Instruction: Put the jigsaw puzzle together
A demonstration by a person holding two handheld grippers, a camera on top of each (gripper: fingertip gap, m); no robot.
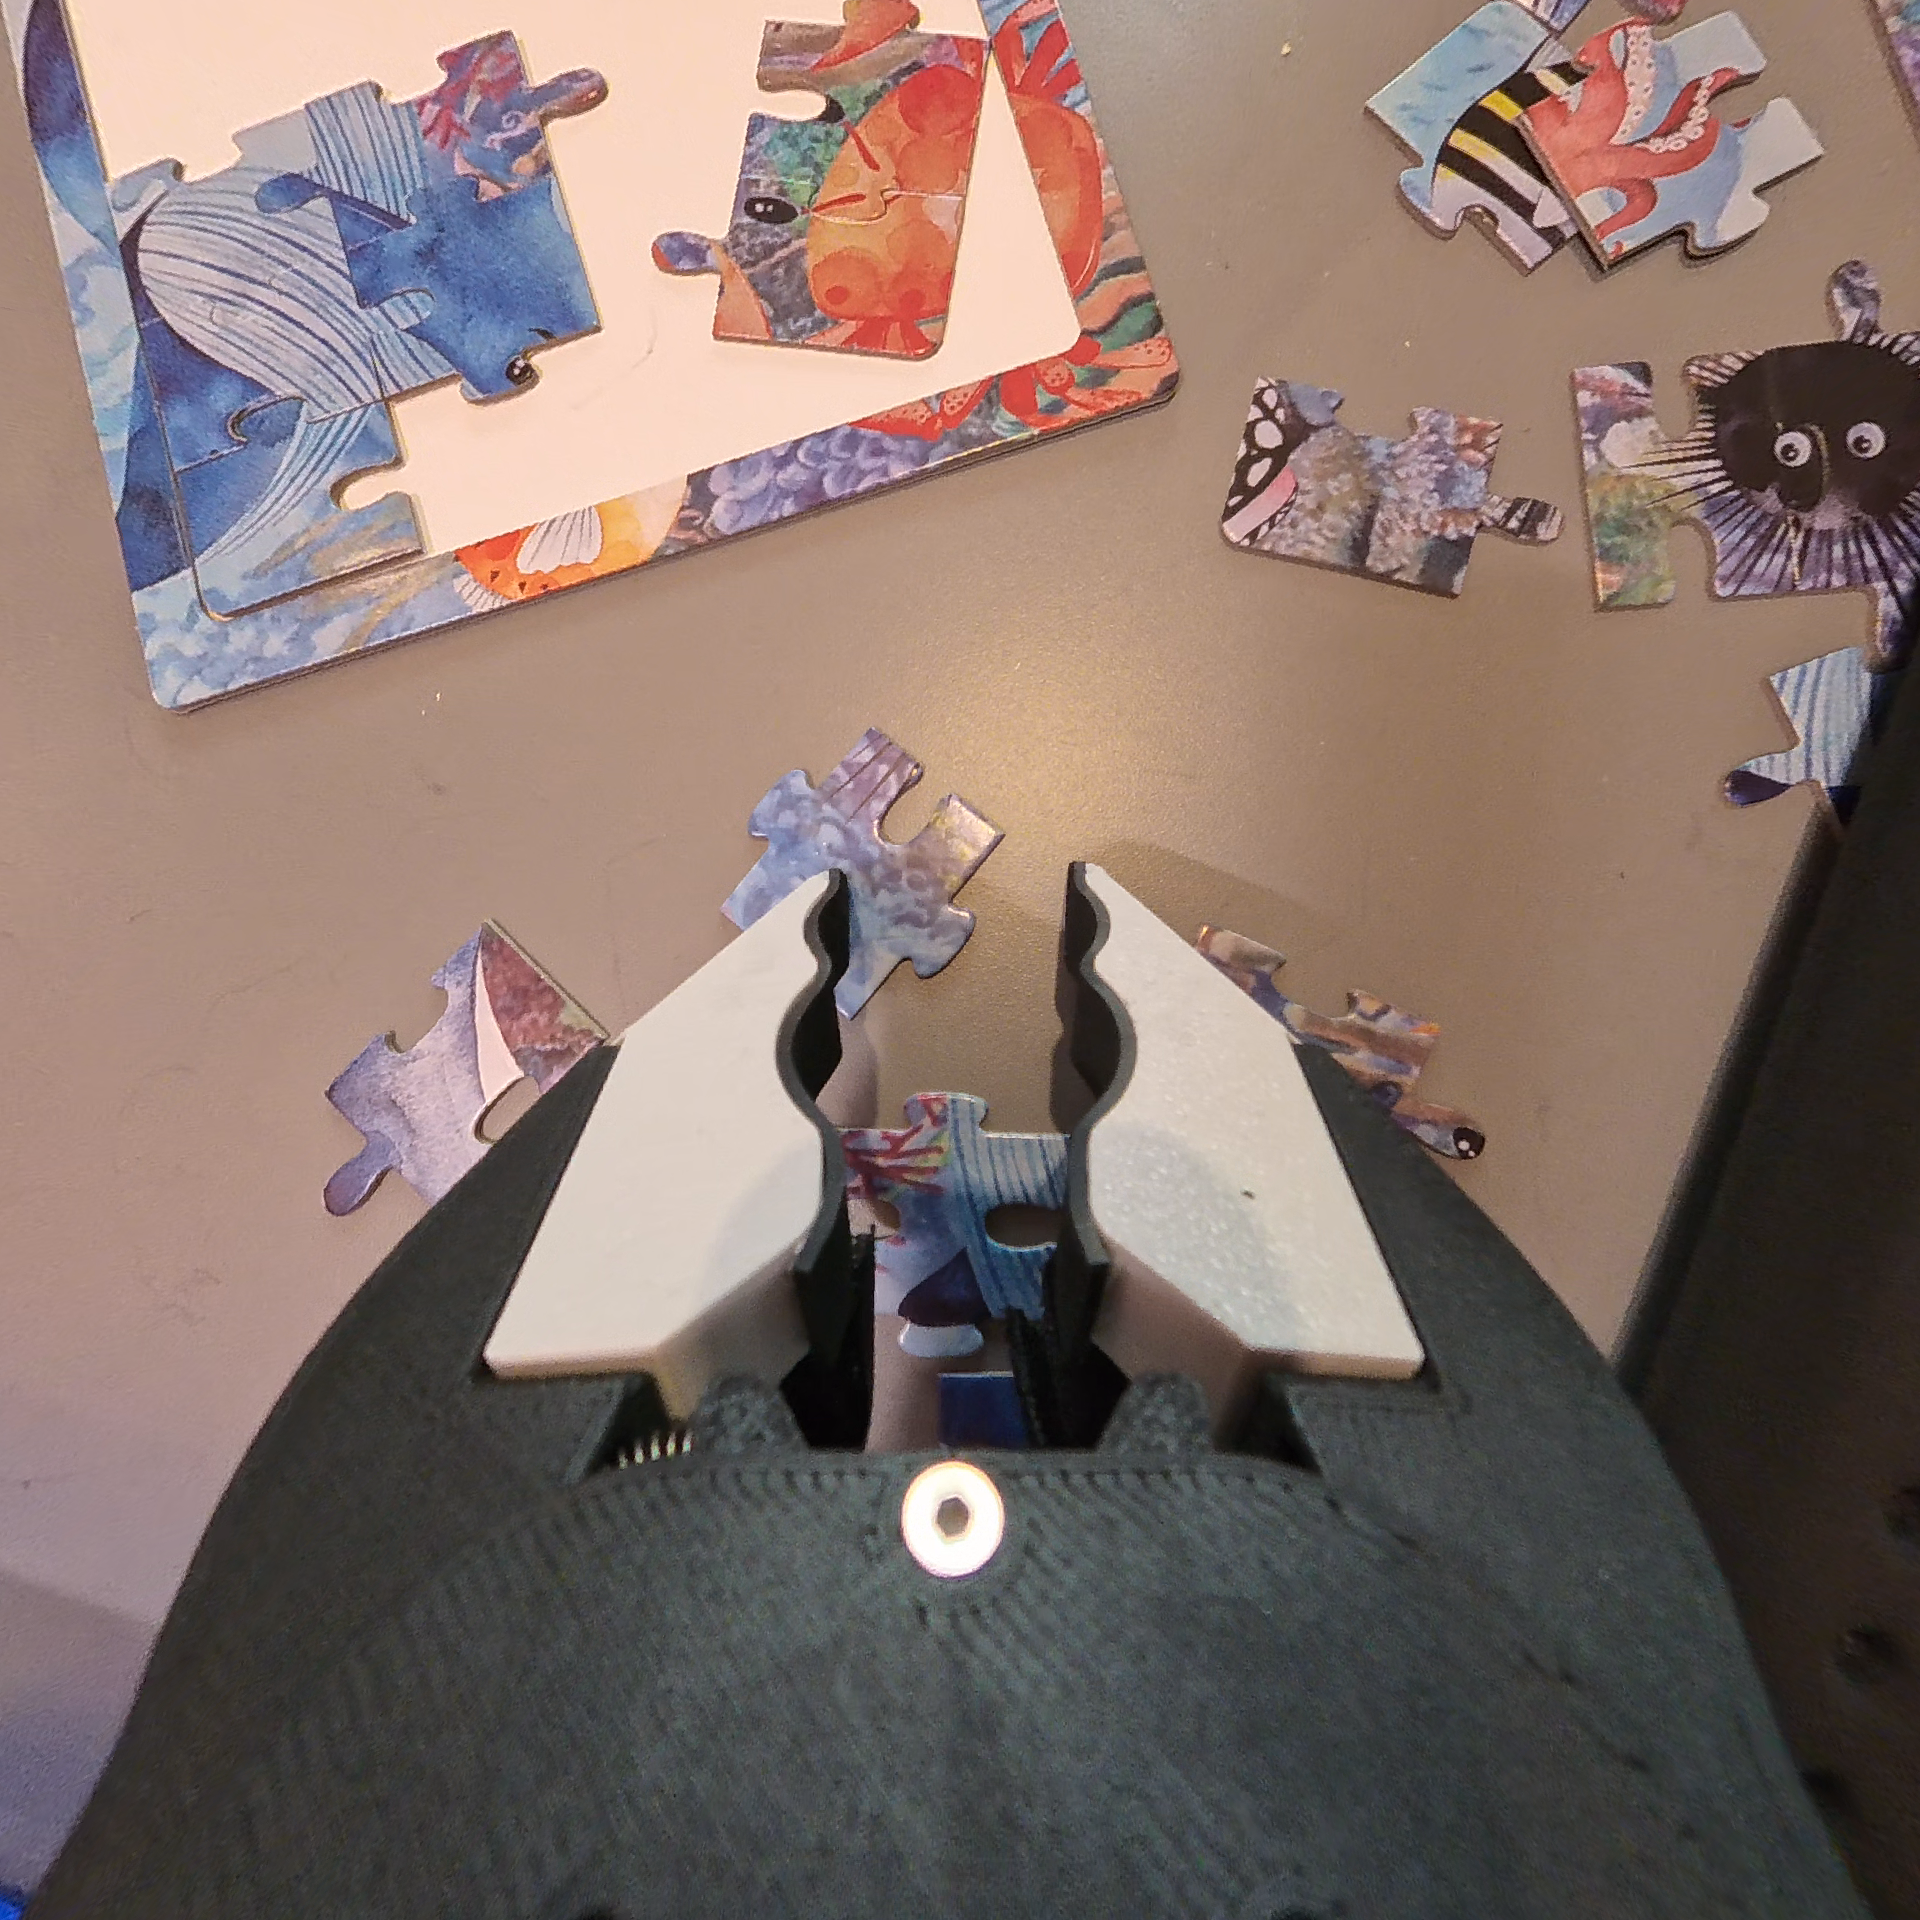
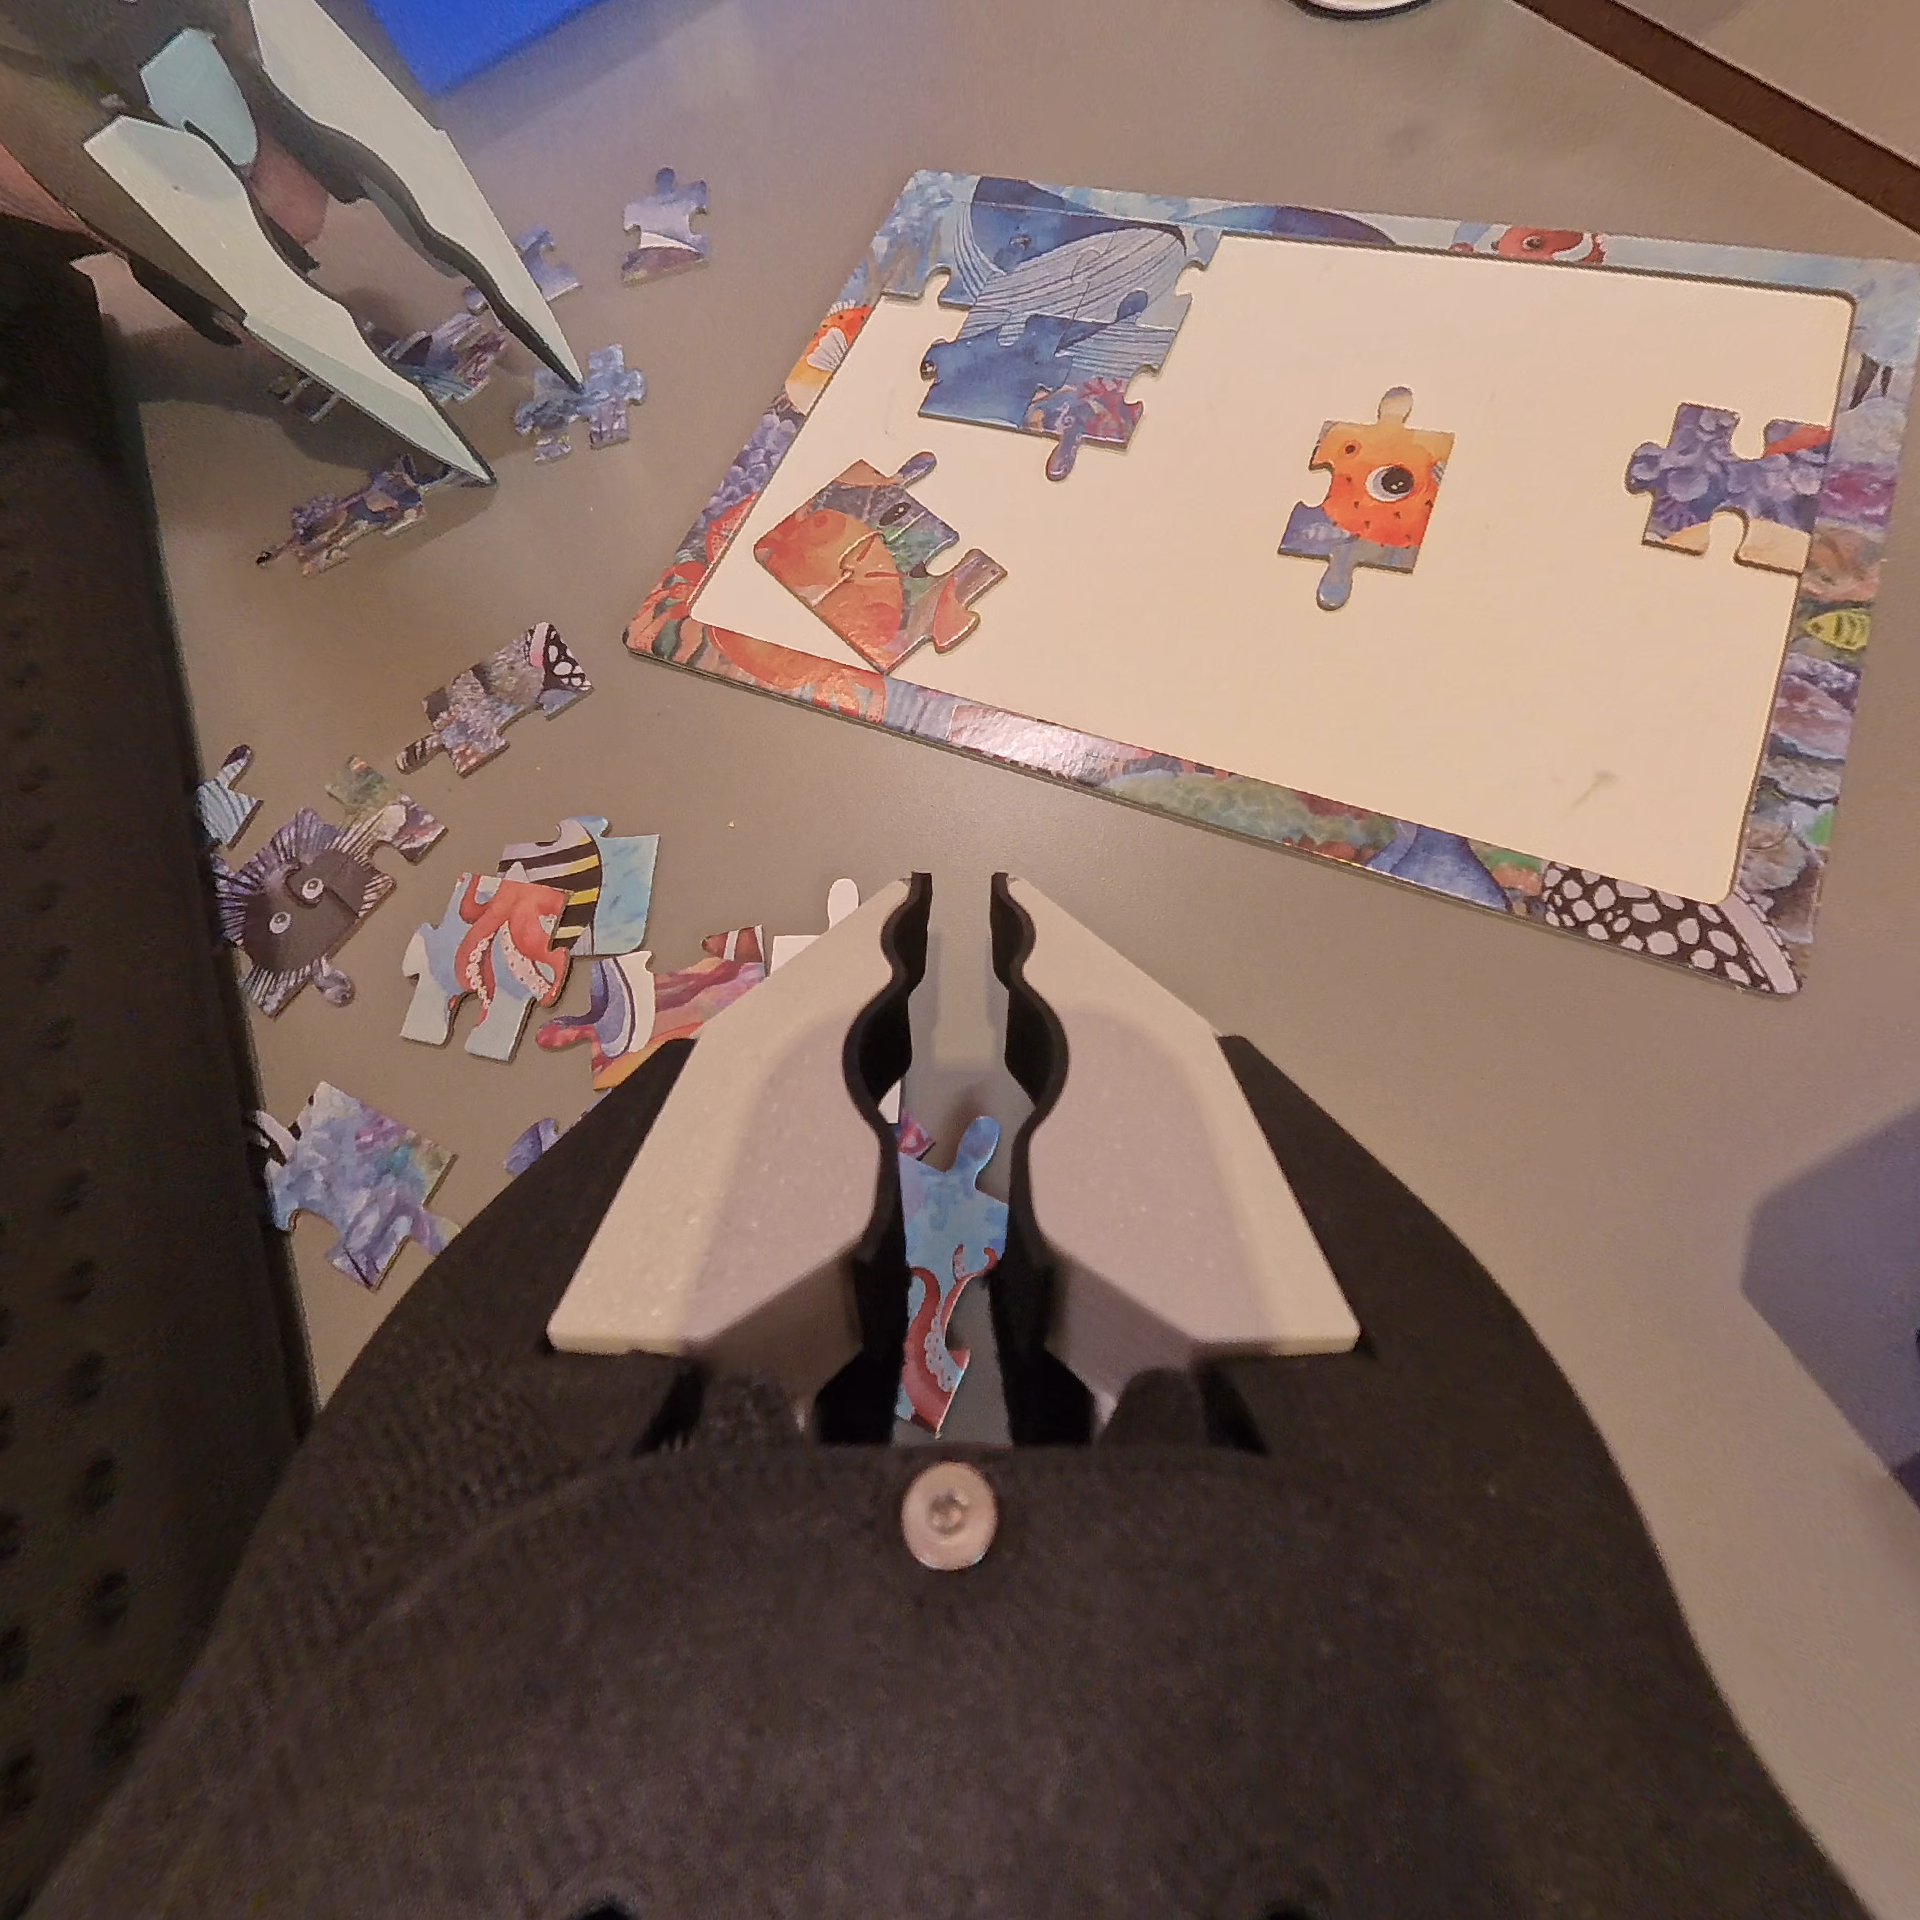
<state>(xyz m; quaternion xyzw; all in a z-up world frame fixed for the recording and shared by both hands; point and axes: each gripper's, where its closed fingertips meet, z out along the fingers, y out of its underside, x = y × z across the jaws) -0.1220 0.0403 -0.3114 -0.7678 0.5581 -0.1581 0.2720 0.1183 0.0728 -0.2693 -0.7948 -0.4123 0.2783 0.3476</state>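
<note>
On the matte grey table [image 2: 1351,1143], the cardboard puzzle tray [image 2: 1351,831] is lying flat, its smooth white recess mostly bare, with open room on its near side. Left gripper [image 1: 951,894] is hovering released over a lilac knobbed piece [image 1: 894,883]. Right gripper [image 2: 956,888] is nearly clenched, grasping nothing, above an octopus piece [image 2: 940,1247].
</note>
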